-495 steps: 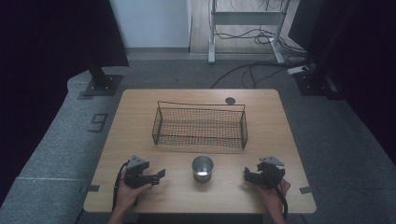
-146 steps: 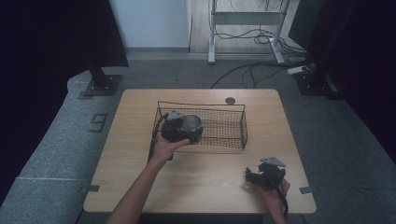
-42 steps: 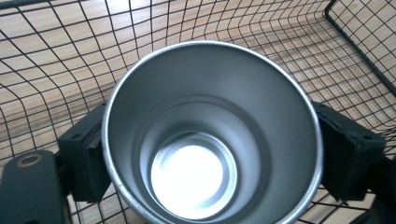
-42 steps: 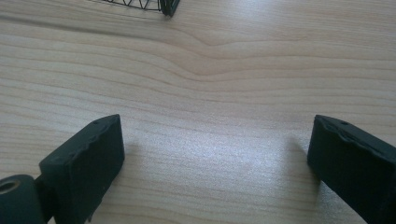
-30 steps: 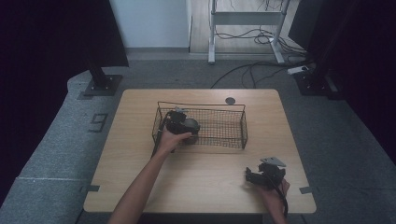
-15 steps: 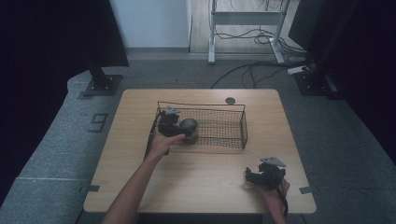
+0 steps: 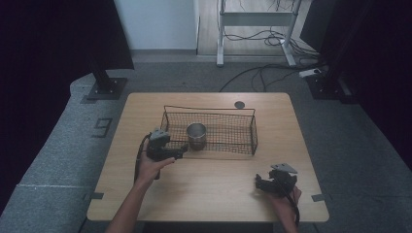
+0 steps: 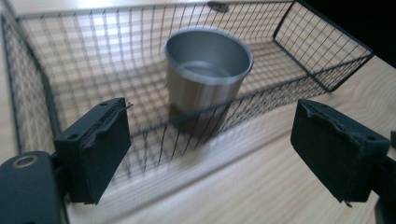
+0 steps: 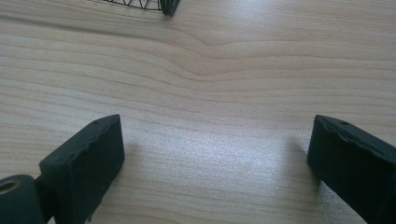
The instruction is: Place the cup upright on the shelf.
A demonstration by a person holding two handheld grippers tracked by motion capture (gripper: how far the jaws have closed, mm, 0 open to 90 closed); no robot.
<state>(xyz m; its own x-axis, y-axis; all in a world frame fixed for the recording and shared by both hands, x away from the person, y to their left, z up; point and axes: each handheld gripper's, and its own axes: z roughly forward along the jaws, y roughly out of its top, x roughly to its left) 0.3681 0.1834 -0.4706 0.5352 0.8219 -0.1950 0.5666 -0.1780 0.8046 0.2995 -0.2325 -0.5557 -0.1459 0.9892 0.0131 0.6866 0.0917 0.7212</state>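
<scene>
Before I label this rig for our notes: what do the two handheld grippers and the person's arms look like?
Both the left gripper and right gripper are black, with two blocky jaws ending in ridged pads. A black cable trails from each. The right carries a grey three-cornered plate. The forearms are bare, no sleeves.

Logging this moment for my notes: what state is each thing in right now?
Cup: upright, empty, standing inside the basket.
Basket: on the table, holding the cup.
Left gripper: open, outside the basket, jaws just been closing, nothing between them.
Right gripper: open, over bare table.
</scene>
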